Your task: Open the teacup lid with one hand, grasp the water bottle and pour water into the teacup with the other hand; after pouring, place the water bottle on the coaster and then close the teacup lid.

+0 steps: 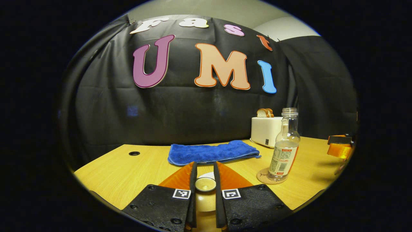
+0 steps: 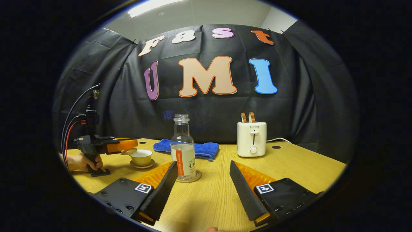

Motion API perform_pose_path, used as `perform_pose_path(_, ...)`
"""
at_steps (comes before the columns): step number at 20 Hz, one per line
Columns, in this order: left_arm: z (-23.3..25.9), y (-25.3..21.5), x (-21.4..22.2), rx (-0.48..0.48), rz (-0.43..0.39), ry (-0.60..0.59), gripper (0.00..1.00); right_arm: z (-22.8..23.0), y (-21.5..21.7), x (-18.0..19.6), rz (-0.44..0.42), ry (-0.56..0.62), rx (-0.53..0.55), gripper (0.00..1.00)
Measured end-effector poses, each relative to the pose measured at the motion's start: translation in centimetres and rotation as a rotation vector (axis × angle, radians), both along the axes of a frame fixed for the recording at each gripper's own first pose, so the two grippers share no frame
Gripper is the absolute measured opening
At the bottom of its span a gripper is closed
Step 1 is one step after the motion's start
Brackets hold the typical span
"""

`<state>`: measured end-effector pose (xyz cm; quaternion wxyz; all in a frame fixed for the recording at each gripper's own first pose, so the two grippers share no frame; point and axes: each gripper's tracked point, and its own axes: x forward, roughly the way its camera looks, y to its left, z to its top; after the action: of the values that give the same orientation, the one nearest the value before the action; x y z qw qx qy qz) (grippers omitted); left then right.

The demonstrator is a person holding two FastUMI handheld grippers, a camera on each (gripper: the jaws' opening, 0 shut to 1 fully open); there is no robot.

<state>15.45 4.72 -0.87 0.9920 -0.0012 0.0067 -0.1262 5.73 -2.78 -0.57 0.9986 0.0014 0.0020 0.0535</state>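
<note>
My left gripper [image 1: 204, 165] is shut on the knob of the tan teacup lid [image 1: 205, 185]. In the right gripper view that gripper [image 2: 124, 145] holds the lid [image 2: 129, 151] just left of the open teacup [image 2: 141, 157], which stands on its saucer [image 2: 142, 165]. The uncapped clear water bottle [image 2: 182, 146] stands upright on the round cork coaster [image 2: 197, 176]; the same bottle [image 1: 285, 146] and coaster [image 1: 261, 176] lie to the right in the left gripper view. My right gripper [image 2: 203, 165] is open, wide apart, a little short of the bottle and to its right.
A white toaster [image 2: 251, 139] with bread slices stands at the back right. A folded blue towel [image 2: 202, 149] lies behind the bottle. A hand [image 2: 80, 162] holds the left gripper's handle, with cables running up. The wooden table [image 2: 299, 166] has cable holes.
</note>
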Motion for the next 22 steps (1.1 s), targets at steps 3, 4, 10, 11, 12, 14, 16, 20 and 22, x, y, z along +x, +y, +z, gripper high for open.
perform_pose_path(3,-0.4,-1.0,1.1,0.015,-0.007,0.013,0.2,-0.1,-0.1,0.1,-0.001,0.0,0.0,1.0)
perform_pose_path(4,-0.4,-1.4,1.4,0.026,-0.011,0.023,0.2,-0.1,-0.1,0.1,-0.001,-0.001,0.0,0.99)
perform_pose_path(10,-1.6,-2.5,2.5,0.087,-0.023,0.082,0.21,-0.1,0.2,-0.1,0.005,0.0,-0.001,1.0)
perform_pose_path(11,-1.7,-2.6,2.5,0.093,-0.024,0.089,0.21,0.0,0.0,-0.1,0.004,-0.001,0.0,1.0)
perform_pose_path(12,-1.8,-2.6,2.6,0.1,-0.023,0.096,0.21,-0.1,0.1,-0.1,0.004,-0.001,0.0,1.0)
perform_pose_path(14,-2.1,-2.8,2.6,0.12,-0.025,0.113,0.21,-0.1,0.1,-0.1,0.004,-0.001,0.0,1.0)
perform_pose_path(16,-2.5,-3.0,2.7,0.141,-0.026,0.133,0.21,-0.1,0.2,0.0,0.004,-0.001,0.0,1.0)
perform_pose_path(20,-2.4,-2.8,2.6,0.149,-0.017,0.133,0.22,-0.1,0.2,-0.2,0.004,-0.002,0.0,1.0)
perform_pose_path(22,-2.4,-2.8,2.8,0.149,-0.015,0.133,0.22,-0.1,0.2,-0.1,0.003,-0.002,0.001,1.0)
